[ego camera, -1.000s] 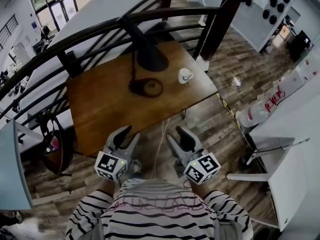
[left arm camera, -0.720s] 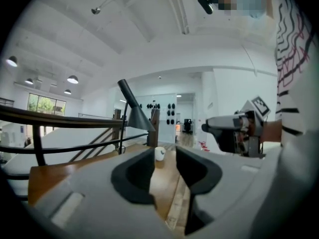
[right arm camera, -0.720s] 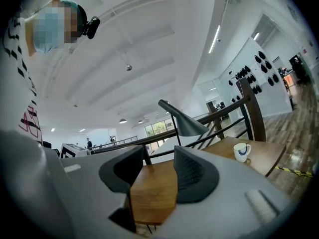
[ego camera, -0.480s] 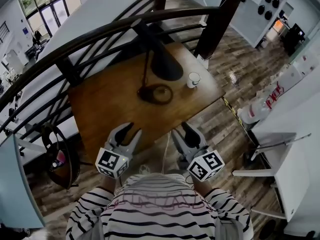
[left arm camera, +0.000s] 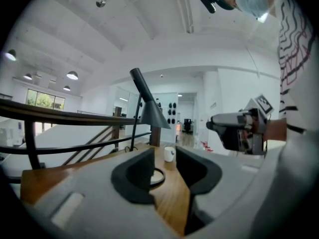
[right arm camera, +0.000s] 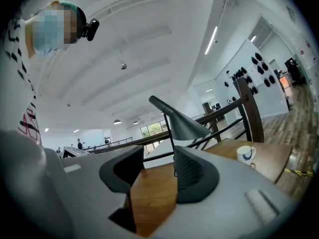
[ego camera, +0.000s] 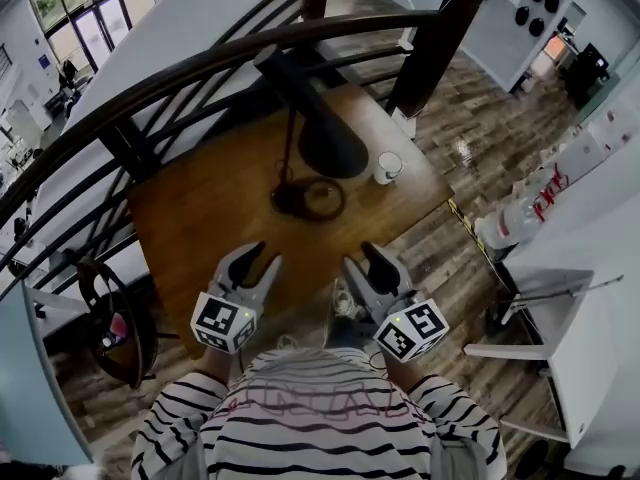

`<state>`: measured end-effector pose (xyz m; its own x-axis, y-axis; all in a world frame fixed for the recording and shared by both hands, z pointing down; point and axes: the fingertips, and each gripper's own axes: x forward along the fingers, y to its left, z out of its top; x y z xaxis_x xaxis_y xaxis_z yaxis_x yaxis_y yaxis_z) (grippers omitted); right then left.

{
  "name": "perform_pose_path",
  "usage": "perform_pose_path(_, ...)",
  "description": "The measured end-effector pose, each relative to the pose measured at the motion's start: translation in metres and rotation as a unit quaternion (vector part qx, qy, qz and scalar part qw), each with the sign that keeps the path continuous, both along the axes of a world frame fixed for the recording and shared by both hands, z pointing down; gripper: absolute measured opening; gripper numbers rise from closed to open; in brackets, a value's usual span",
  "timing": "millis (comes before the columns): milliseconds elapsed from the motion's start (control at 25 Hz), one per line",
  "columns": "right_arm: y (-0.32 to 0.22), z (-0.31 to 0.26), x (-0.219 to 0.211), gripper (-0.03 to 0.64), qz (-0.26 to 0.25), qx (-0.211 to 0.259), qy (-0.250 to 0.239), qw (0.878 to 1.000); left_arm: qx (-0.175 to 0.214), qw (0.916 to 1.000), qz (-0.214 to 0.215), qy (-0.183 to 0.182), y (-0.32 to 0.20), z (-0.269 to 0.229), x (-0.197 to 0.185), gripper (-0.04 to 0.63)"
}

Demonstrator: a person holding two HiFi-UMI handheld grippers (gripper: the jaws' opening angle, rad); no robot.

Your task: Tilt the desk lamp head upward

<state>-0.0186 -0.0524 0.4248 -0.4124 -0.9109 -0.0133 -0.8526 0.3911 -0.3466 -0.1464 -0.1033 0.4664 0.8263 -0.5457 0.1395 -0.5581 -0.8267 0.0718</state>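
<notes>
Since a second ago the left gripper (ego camera: 266, 255) and right gripper (ego camera: 358, 256) have come over the near edge of the desk (ego camera: 200, 218), jaws apart and empty. The desk lamp head (ego camera: 330, 143) points downward at the far side, near a mug (ego camera: 388, 167). It is well apart from both grippers, so the tilting is not yet begun.

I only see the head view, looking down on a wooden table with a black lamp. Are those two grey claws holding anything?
Observer: No. The left gripper, in its own view, has its jaws apart with only the table beyond them.
Operator: And the other one?
Observer: The right gripper is the same, open and empty.
Operator: Which way does the lamp shade point?
Observer: Seen from the side, the lamp head is a cone that opens downward.
</notes>
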Motion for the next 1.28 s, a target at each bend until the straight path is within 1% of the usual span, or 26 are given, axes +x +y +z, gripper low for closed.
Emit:
perform_pose_path(120,-0.025,0.002,0.022,0.179,-0.014,0.004,-0.002,1.000,0.001,0.9997,-0.024,-0.005,-0.022,0.004,0.011,0.129)
perform_pose_path(240,-0.051,0.005,0.040,0.181,-0.040,0.002,0.004,0.999,0.002,0.9985,-0.055,-0.007,-0.042,0.003,0.021,0.127)
perform_pose_path(440,-0.095,0.009,0.062,0.187,-0.079,-0.002,0.007,0.997,0.004,0.9947,-0.103,-0.008,-0.081,0.003,0.034,0.123)
perform_pose_path(600,-0.126,0.010,0.077,0.193,-0.103,-0.002,0.010,0.995,0.004,0.9909,-0.134,-0.016,-0.109,0.007,0.045,0.123)
perform_pose_path(960,-0.168,0.018,0.107,0.201,-0.141,-0.005,0.004,0.990,0.008,0.9840,-0.175,-0.030,-0.158,0.019,0.077,0.123)
perform_pose_path(1120,-0.179,0.028,0.114,0.230,-0.158,-0.017,0.002,0.987,0.008,0.9807,-0.190,-0.045,-0.180,0.030,0.083,0.123)
perform_pose_path(1280,-0.187,0.034,0.116,0.261,-0.177,-0.027,-0.002,0.984,0.003,0.9790,-0.195,-0.060,-0.197,0.041,0.090,0.127)
